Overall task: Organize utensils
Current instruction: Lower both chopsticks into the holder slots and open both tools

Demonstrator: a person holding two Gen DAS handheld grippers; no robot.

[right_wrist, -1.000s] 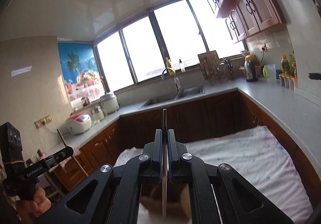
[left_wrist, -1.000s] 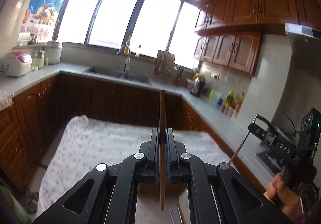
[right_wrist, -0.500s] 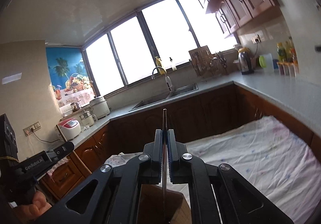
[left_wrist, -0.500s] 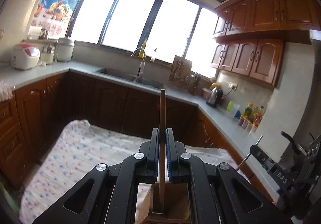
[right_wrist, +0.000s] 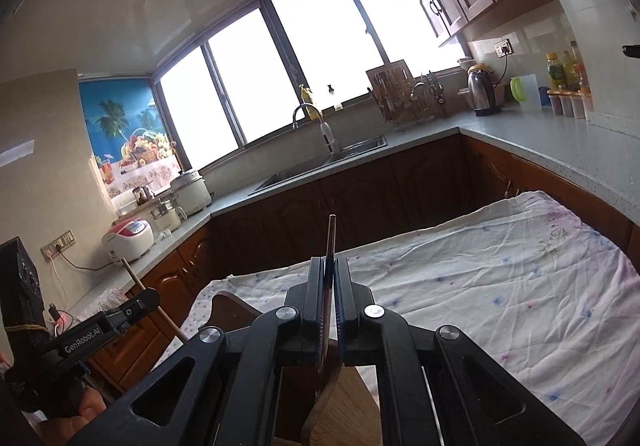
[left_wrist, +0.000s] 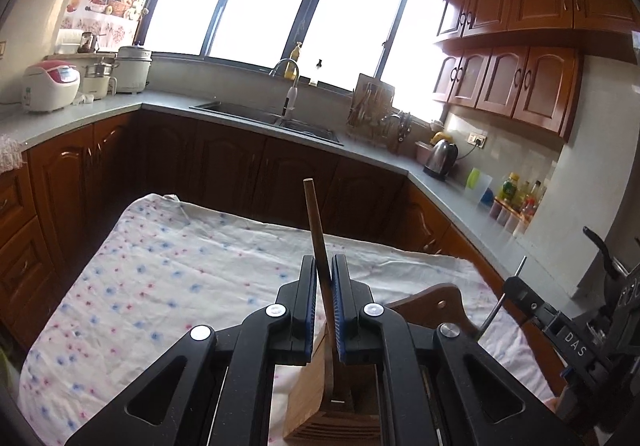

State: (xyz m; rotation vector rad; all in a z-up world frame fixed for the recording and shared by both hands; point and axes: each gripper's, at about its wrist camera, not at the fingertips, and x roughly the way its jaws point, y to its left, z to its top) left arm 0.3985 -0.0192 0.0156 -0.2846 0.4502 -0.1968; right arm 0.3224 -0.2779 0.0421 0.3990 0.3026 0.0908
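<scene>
My left gripper (left_wrist: pixel 323 266) is shut on a wooden-handled utensil (left_wrist: pixel 314 218) that leans slightly left; its lower end goes down into a wooden utensil holder (left_wrist: pixel 320 394) on the table. My right gripper (right_wrist: pixel 328 264) is shut on a thin metal utensil (right_wrist: pixel 331 236) held upright, its lower end above or in the same wooden holder (right_wrist: pixel 344 398). The right gripper also shows in the left wrist view (left_wrist: pixel 520 298), and the left gripper in the right wrist view (right_wrist: pixel 136 306). The utensils' working ends are hidden.
A table covered with a floral white cloth (left_wrist: pixel 168 270) spreads ahead. A dark wooden board (left_wrist: pixel 436 298) stands behind the holder. Kitchen counters with a sink (left_wrist: pixel 272 118), rice cooker (left_wrist: pixel 50 86) and kettle (left_wrist: pixel 442 158) ring the table.
Both grippers have lowered toward the table, bringing the wooden holder into view below them. The wooden utensil now tilts left and reaches into the holder.
</scene>
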